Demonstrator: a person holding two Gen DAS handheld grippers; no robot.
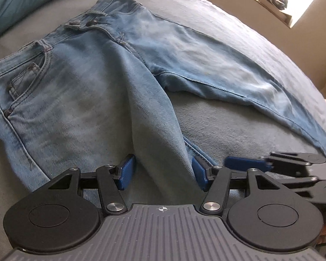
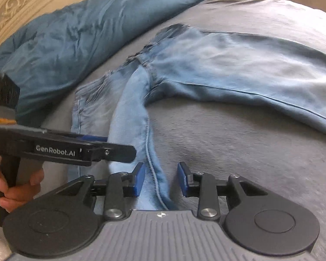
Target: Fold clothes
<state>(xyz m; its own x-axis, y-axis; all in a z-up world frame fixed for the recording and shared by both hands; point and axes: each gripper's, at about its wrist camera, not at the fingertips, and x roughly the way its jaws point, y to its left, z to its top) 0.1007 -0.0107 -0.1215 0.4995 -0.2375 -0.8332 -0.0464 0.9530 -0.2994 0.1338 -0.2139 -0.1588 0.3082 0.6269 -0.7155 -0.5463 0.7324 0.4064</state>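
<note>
- Jeans [image 1: 102, 82], light blue, are spread on a grey blanket [image 1: 223, 121] over a bed, the waistband lying toward the far side.
- One leg is stretched out to the right across the blanket; the other is drawn toward the cameras and raised in a ridge.
- The left gripper [image 1: 163, 174] is held over this raised fold with its jaws apart; the fold runs between the blue pads, and whether they press on it cannot be told.
- The right gripper [image 2: 161, 179] is set just beside the left one, its jaws also apart, with the seamed edge of the same leg lying between them; the right-hand pad is clear of the cloth, and contact at the left-hand pad cannot be told.
- In the right wrist view the left gripper is seen from the side, gripped by a hand [image 2: 13, 187] at the lower left.
- A teal quilt [image 2: 71, 43] is bunched at the far edge of the blanket, behind the waistband.
</note>
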